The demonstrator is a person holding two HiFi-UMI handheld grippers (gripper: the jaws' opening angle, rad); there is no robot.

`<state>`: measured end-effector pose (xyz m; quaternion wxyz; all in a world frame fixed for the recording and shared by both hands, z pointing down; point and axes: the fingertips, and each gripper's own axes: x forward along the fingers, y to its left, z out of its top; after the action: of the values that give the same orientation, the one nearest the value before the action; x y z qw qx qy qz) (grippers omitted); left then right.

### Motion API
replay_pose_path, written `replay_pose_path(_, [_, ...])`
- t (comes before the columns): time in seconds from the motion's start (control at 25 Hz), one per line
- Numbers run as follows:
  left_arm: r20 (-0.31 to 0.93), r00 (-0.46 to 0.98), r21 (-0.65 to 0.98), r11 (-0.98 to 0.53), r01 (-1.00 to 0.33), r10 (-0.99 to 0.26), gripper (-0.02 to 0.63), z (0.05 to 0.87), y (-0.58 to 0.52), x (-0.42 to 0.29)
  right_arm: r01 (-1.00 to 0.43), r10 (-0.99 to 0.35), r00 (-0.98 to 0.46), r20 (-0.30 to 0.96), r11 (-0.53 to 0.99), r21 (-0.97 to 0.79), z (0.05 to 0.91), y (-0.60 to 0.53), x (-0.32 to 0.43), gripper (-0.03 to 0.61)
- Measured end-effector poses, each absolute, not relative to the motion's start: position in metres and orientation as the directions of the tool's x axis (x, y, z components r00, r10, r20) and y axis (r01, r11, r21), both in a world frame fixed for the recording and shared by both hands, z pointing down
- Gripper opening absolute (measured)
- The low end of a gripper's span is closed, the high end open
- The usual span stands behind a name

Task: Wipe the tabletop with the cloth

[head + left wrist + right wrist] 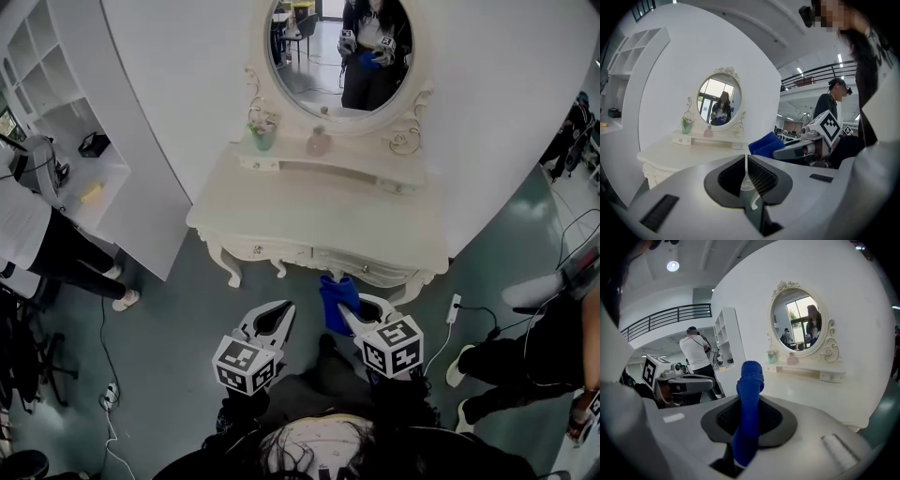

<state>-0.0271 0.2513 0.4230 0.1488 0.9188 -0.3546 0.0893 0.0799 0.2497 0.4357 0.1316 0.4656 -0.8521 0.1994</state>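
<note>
Right gripper [749, 405]: clamped on blue cloth [749, 394], bunched upright between the pads, top fold standing proud of the tips, remainder trailing back through the jaws. Left gripper [746, 163]: closed tight, nothing between the pads, held just beside the right one. Blue cloth carried in front of the white tabletop [319, 211], close to its front edge, not in contact with it. Oval mirror [342, 47] on the wall behind the table.

Tabletop [319, 217]: bare from the front edge to the back; you can pass freely.
Shelf [375, 175] along back edge: cup [263, 137] at left end and bottle [319, 142] mid-shelf block you.
</note>
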Motion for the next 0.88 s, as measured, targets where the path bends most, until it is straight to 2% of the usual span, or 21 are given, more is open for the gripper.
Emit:
replay_pose_path(0.4, [0.280,0.722,0.250,-0.678,-0.691,-0.632,0.000,0.437,0.214,-0.038,-0.837,-0.713,-0.544,0.442,0.501,-0.220,0.447,0.206,0.072,0.077])
replay_pose_path(0.88, [0.304,0.667,0.254,-0.617,-0.744,-0.680,0.000,0.444,0.097,-0.040,-0.825,-0.701,-0.561,0.441,0.515,-0.231,0.452,0.075,0.090,0.077])
